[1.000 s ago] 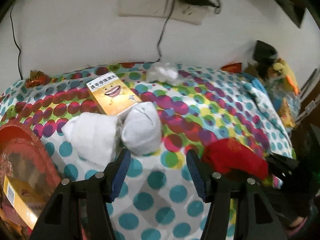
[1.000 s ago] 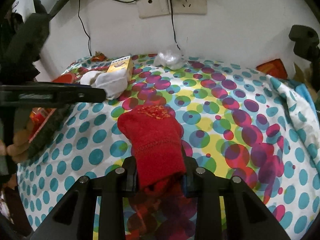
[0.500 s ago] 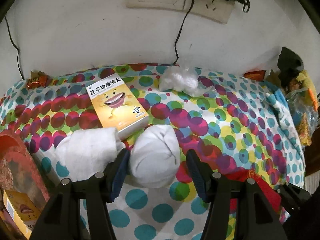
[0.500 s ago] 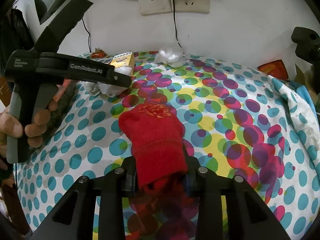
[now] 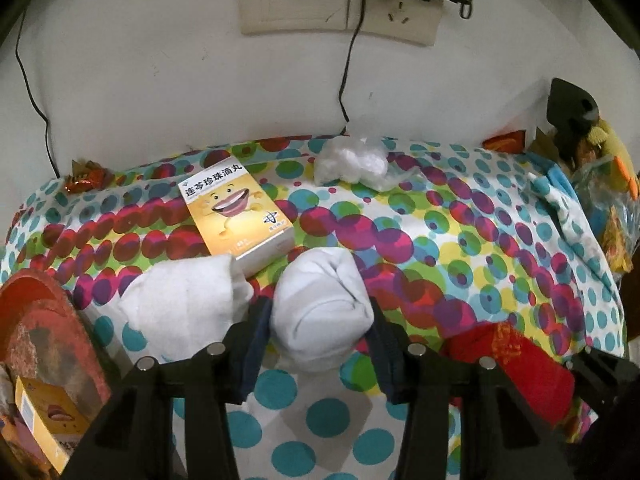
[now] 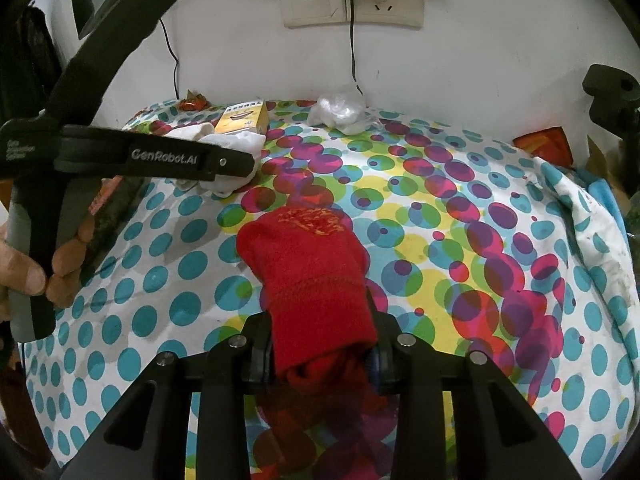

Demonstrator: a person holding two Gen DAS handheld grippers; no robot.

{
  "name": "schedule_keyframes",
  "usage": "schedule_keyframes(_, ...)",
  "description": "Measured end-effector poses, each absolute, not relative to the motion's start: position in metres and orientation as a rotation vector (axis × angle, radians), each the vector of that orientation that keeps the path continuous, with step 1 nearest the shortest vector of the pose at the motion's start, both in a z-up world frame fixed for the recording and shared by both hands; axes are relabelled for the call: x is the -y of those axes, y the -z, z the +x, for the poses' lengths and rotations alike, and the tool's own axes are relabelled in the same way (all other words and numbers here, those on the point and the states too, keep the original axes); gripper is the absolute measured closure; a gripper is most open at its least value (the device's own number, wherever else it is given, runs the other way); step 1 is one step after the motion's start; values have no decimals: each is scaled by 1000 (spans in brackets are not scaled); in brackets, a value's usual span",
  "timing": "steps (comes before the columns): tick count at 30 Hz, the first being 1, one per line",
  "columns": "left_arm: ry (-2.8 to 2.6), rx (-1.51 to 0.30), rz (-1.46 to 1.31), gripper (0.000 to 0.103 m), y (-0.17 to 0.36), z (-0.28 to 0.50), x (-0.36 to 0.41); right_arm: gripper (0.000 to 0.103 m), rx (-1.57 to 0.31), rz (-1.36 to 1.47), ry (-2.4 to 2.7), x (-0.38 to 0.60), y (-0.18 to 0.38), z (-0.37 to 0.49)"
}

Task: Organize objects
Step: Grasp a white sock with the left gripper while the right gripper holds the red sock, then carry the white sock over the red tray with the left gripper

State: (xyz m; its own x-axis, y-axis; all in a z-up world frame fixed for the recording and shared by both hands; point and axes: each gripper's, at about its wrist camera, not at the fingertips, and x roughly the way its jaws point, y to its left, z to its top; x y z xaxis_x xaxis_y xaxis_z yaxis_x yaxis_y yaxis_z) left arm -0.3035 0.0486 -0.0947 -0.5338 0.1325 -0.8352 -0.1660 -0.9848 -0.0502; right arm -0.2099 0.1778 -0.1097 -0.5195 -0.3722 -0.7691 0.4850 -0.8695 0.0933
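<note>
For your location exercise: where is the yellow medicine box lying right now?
In the left wrist view the yellow medicine box lies flat on the dotted cloth, left of centre near the wall, just behind the two white socks and left of the crumpled plastic.

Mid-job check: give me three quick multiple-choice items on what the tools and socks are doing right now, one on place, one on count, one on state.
1. Where does the yellow box lie?
A. On the spotted cloth behind the white socks
B. In the right tool
C. Under the red sock

2. How many white rolled socks are in the left wrist view?
A. One
B. Two
C. Four

3. What is the right tool doing?
A. Open over bare cloth
B. Shut on the red sock
C. Holding the box

Key: 1 A, the box rests on the cloth just beyond the socks. 2 B, one sock sits between the left tool's fingers, another beside it. 3 B, both fingers press the red sock's sides.
</note>
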Motion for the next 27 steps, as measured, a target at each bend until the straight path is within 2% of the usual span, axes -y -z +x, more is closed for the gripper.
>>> schedule_keyframes(16, -2615, -115, -1336, 57, 84, -236, -52, 70, -147, 1166, 2373, -182, 110, -213)
schedule_keyframes(27, -2610, -142, -1304, 57, 72, -182, -48, 69, -217, 1166, 2399, -178, 111, -210)
